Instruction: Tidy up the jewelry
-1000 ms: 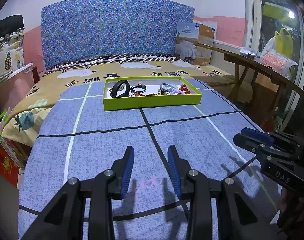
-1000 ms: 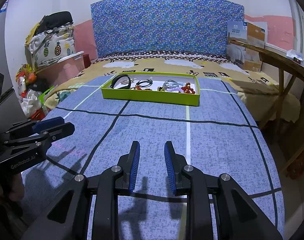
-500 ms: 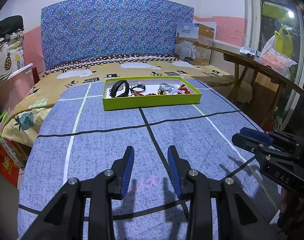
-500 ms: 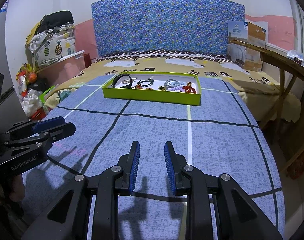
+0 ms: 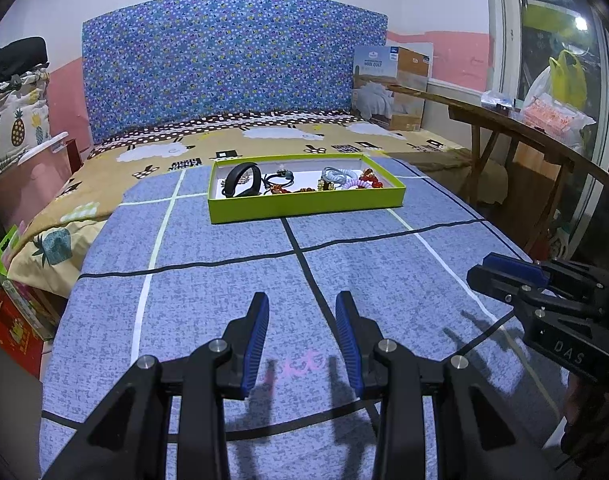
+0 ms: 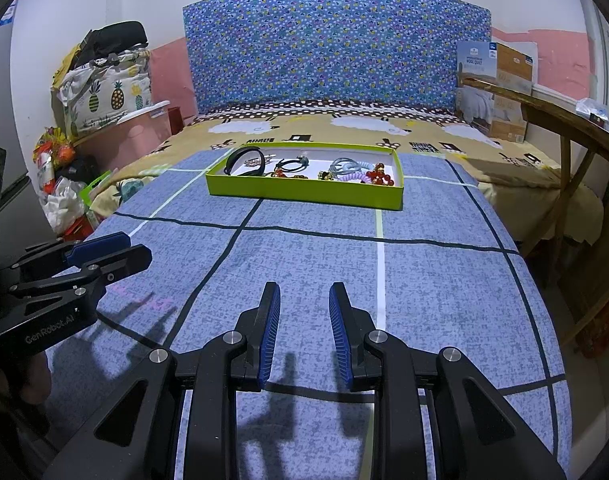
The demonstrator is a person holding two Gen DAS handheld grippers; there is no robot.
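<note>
While both jaws gape empty, jewelry tray lies well ahead.

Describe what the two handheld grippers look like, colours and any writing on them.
Both are matte black plastic with two long fingers lined with ribbed blue pads and round silver pivot bolts. The left gripper shows white "GenRobot.AI" lettering on its side in the right wrist view. The right gripper shows white "DAS" lettering in the left wrist view. No cables show. Whatever the person wears is too dark to tell.
</note>
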